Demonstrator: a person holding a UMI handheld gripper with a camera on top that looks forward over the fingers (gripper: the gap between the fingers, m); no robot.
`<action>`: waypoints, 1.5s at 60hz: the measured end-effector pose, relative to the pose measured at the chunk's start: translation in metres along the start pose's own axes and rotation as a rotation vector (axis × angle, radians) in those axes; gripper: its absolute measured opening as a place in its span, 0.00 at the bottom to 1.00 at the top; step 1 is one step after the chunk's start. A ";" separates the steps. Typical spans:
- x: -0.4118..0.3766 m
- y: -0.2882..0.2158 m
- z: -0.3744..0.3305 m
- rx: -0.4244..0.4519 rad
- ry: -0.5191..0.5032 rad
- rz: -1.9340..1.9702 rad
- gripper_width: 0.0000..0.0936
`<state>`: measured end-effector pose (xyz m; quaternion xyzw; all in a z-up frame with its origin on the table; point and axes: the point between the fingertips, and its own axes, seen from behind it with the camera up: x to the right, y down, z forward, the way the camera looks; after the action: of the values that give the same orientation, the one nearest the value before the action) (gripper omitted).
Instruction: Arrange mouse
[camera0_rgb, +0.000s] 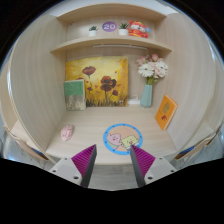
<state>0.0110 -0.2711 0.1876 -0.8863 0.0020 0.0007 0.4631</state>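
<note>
A small pink mouse (67, 132) lies on the wooden desk (95, 125), to the left and beyond my fingers. A round blue mouse mat (122, 137) with cartoon figures lies just ahead of my fingers, a little to the right. My gripper (112, 160) is open and empty, its magenta pads (84, 159) spread apart above the desk's front edge. Nothing stands between the fingers.
A flower painting (97, 82) leans against the back wall. A small green picture (74, 95) stands to its left, a vase of pink flowers (150, 78) to its right, and an orange card (165, 111) further right. Shelves above hold small items (137, 29).
</note>
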 end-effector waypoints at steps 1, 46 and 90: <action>-0.008 0.008 0.007 -0.011 -0.008 0.001 0.70; -0.276 0.070 0.244 -0.203 -0.209 -0.034 0.70; -0.267 -0.002 0.288 -0.229 -0.170 -0.155 0.40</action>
<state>-0.2558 -0.0325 0.0257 -0.9275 -0.1057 0.0403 0.3563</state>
